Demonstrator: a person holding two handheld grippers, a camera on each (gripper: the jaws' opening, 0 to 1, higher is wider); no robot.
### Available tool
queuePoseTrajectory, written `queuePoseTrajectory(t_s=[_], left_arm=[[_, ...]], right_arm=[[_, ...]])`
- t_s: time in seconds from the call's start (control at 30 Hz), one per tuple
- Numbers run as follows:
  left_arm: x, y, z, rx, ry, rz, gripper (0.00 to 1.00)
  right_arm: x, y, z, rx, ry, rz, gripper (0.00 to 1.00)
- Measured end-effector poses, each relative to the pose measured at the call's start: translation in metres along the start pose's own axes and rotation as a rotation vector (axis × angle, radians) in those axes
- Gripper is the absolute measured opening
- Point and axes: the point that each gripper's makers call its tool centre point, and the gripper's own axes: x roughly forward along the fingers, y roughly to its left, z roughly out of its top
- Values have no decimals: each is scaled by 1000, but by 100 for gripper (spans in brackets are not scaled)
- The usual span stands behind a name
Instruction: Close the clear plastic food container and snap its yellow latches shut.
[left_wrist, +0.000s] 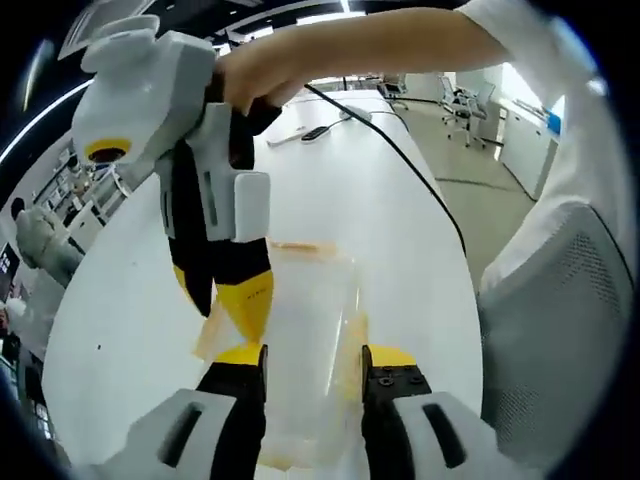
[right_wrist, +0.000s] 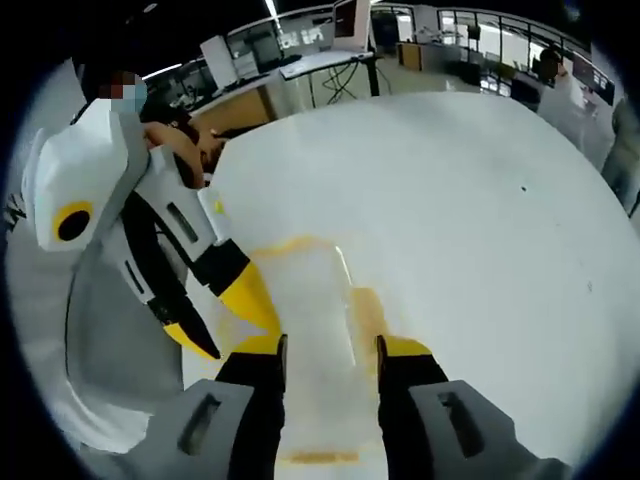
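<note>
Nearest the lens in the left gripper view, the left gripper (left_wrist: 313, 372) stands with its two yellow-tipped jaws one on each long side of the container (left_wrist: 305, 340), set about as wide as the box; whether they press on it cannot be told. That clear container lies on the white table (left_wrist: 380, 200), and its long axis runs straight away from the left gripper, along the jaws. Its lid looks to be lying on top, though the clear plastic makes that hard to confirm. Nothing can be made out inside it. A yellow latch (left_wrist: 300, 247) shows at the container's far end, and more yellow runs along its long sides.

Beside the container, the right gripper (left_wrist: 228, 305) comes down with its yellow tips at the box's long edge, on the left in this view, held by a hand (left_wrist: 250, 80). A black cable (left_wrist: 400, 150) trails across the table beyond the container.

From the right gripper view, the right gripper (right_wrist: 330, 352) also has a jaw on each side of the container (right_wrist: 310, 310), at a moderate gap, with contact unclear. The box's long axis again runs away along the jaws. The left gripper (right_wrist: 225, 315) reaches in beside the container, its yellow tips at the box's edge. The table (right_wrist: 480, 220) spreads beyond.
</note>
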Motion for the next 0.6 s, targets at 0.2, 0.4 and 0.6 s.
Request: queuePoseTrajectory(t_s=[0.2,0.4,0.6], left_arm=[[2,-7,-1,97,4,7,36],[3,-7,2,74,-8,4,35],[4,-3,2,109,-5,18,31]], right_arm=[[6,0,-12,-7,80,41,42],[6,-8,1,-18,101,38,30],[8,-6,0,-4,148,46,30]])
